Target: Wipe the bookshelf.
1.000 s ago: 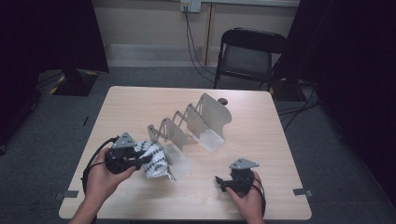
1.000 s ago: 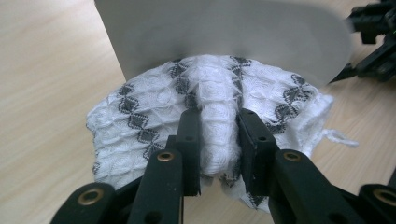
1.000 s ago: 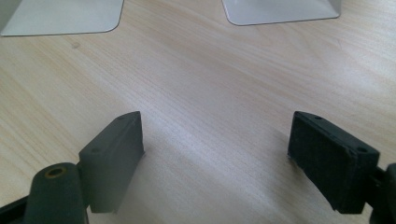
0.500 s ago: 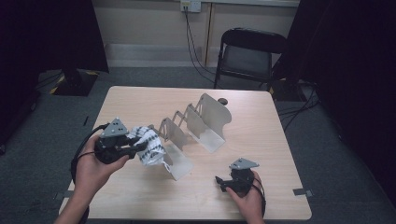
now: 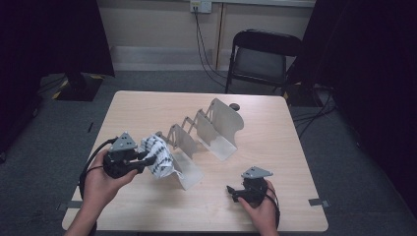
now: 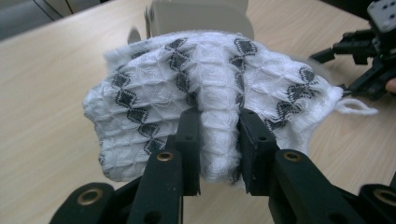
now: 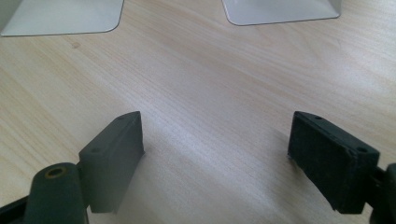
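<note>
A folded white cloth with black diamond patterns [image 6: 210, 93] is pinched in my left gripper [image 6: 218, 149], whose jaws are shut on its middle fold. From above, the cloth [image 5: 156, 153] hangs just above the table beside the nearest metal bookend [image 5: 183, 162], with the left gripper [image 5: 146, 158] at its left side. My right gripper [image 5: 230, 191] rests low near the table's front right, pointing left. Its jaws [image 7: 215, 154] stand wide open over bare wood with nothing between them.
A row of beige metal bookends [image 5: 211, 125] runs diagonally across the light wooden table [image 5: 275, 147]; two of their base plates [image 7: 65, 16] lie ahead of the right gripper. A small dark knob [image 5: 235, 106] sits behind the row. A folding chair [image 5: 260, 59] stands beyond the table.
My left hand swung out to the left with the cloth and has come back to the right, near the closest bookend. The right hand has stayed put.
</note>
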Available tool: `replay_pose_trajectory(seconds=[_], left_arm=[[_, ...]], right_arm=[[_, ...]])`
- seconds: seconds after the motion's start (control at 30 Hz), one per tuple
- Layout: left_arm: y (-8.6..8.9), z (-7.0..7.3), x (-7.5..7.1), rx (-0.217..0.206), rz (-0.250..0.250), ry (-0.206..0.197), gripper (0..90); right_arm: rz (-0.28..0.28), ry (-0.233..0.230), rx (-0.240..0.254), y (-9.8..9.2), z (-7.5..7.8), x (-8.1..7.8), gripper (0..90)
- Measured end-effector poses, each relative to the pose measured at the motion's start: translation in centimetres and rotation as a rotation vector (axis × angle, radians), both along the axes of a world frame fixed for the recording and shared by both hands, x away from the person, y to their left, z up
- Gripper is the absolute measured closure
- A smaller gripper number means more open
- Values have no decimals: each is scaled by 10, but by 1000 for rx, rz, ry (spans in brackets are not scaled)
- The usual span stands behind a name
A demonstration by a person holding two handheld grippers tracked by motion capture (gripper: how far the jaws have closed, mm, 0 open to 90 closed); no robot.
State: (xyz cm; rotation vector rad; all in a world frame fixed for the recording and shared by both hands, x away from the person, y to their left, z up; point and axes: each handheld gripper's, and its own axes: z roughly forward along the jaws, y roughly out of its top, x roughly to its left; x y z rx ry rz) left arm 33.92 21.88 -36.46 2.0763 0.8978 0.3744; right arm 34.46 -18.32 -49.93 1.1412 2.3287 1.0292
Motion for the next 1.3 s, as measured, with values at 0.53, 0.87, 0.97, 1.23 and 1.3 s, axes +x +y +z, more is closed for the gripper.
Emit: replay_pose_trajectory(seconds=[0.53,0.87,0.97,1.23,1.3], left_arm=[[-10,-83,6,70,-4,131,719],[-16,-105,4,117,-23,148,714],[-20,-108,2,124,-28,152,711],[-23,-86,-8,66,-29,174,712],[-24,-74,-12,37,-30,164,712]], right_arm=[[0,0,0,0,0,0,172],[0,0,0,0,0,0,172],[0,0,0,0,0,0,172],[0,0,0,0,0,0,172],[0,0,0,0,0,0,172]])
